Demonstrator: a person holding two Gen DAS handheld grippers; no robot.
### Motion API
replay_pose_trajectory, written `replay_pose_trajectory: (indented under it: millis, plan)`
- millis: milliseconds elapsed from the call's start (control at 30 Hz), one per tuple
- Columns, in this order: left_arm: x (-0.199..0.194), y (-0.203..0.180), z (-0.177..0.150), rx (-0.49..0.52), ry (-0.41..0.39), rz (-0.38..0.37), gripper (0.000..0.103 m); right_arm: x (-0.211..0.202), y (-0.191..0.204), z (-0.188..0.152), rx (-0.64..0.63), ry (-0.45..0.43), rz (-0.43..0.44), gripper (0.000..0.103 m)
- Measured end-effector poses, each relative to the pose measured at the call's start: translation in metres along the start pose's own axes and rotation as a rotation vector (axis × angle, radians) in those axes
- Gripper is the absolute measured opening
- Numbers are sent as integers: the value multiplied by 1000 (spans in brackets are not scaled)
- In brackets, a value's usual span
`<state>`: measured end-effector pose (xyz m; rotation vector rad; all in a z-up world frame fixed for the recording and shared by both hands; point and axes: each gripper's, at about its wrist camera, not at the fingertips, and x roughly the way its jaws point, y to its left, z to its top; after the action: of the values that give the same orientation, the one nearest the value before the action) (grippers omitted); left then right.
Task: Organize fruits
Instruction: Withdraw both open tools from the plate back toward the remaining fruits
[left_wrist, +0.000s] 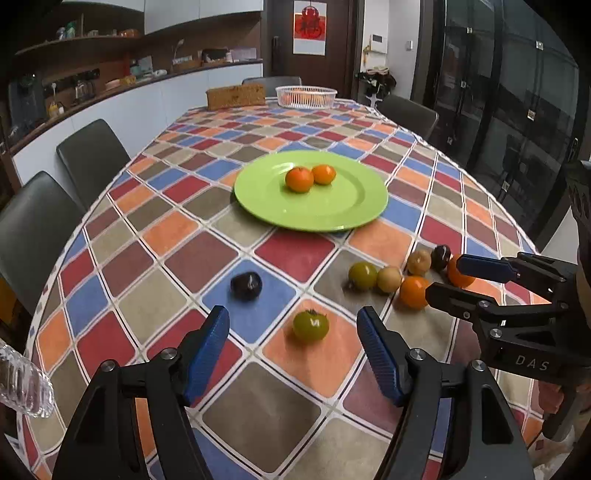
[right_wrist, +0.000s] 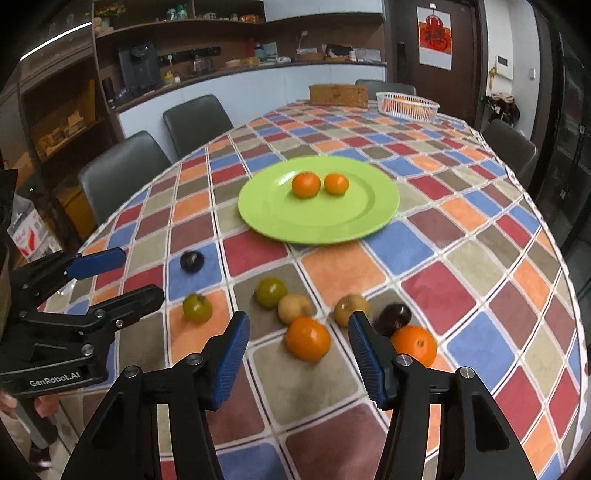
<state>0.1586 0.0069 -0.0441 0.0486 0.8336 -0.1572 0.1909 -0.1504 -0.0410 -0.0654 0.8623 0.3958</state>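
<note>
A green plate (left_wrist: 332, 214) (right_wrist: 280, 221) at the table's middle holds two oranges (left_wrist: 300, 179) (right_wrist: 306, 185). Loose fruit lies in front of it: a green tomato (left_wrist: 311, 325) (right_wrist: 197, 308), a dark plum (left_wrist: 246, 285) (right_wrist: 192, 261), another green fruit (left_wrist: 362, 275) (right_wrist: 271, 291), two tan fruits (left_wrist: 389, 278) (right_wrist: 295, 308), a second dark plum (right_wrist: 396, 316) and two oranges (left_wrist: 413, 291) (right_wrist: 308, 338). My left gripper (left_wrist: 293, 328) is open, just before the green tomato. My right gripper (right_wrist: 299, 332) is open, its fingers either side of the near orange.
A checkered cloth (left_wrist: 207, 258) covers the table. A white basket (left_wrist: 306, 96) and a brown block (left_wrist: 236, 96) stand at the far end. Grey chairs (left_wrist: 92, 155) line the left side. A clear bottle (left_wrist: 22, 384) sits at the near left edge.
</note>
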Motion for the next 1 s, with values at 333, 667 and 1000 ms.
replay_pose_trajectory:
  millis: [333, 667, 1000]
  plan:
    - [22, 0, -12, 5, 51, -16, 71, 19, -8, -13, 20, 66, -4, 57]
    - [43, -4, -12, 31, 76, -39, 71, 30, -7, -15, 16, 87, 7, 56]
    - [54, -8, -8, 38, 91, -68, 59, 39, -8, -10, 0, 99, 20, 46]
